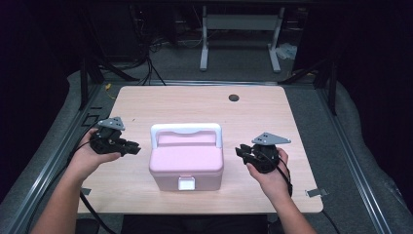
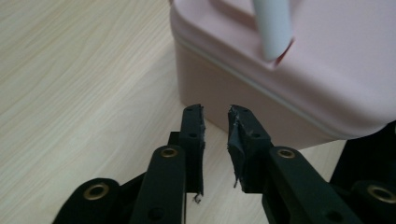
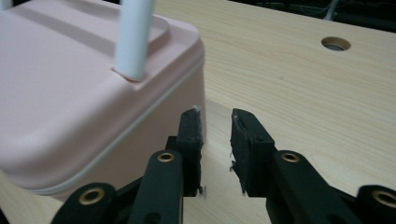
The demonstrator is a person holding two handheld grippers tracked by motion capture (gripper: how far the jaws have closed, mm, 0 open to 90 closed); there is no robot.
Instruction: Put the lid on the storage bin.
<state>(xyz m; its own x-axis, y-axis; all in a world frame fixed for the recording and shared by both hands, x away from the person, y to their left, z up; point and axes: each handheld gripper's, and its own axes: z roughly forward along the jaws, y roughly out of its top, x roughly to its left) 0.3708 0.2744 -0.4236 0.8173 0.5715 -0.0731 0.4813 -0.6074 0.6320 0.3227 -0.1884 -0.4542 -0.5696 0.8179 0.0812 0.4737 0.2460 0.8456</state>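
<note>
Pale wood-grain laminate surface (image 1: 272,122) with rounded corners, matte, a round dark cable hole (image 1: 234,97) near the far edge. Near the middle, towards the near edge: pink smooth plastic lunch box (image 1: 186,163), rounded-cornered, a raised panel moulded into the lid, a white bar handle (image 1: 186,130) standing upright over the lid on two posts, a white square latch (image 1: 186,183) on the near wall, a thin seam between lid and body. Left black two-jaw tool (image 1: 131,146) in the left hand (image 1: 95,156), just beside the box's left wall, apart from it; jaws parted by a narrow gap, nothing between them, worn grey pads (image 2: 238,140) with frayed edges, brass-coloured rivets along the black links. Right black two-jaw tool (image 1: 241,151) in the right hand (image 1: 270,175), just beside the box's right wall, likewise apart from it; jaws slightly parted, empty, pad edges chipped. Bare surface open on both sides of the box and behind it up to the far edge; less room in front, the box near the near edge. Grey metal rails along the left and right sides beyond the surface's edges.
</note>
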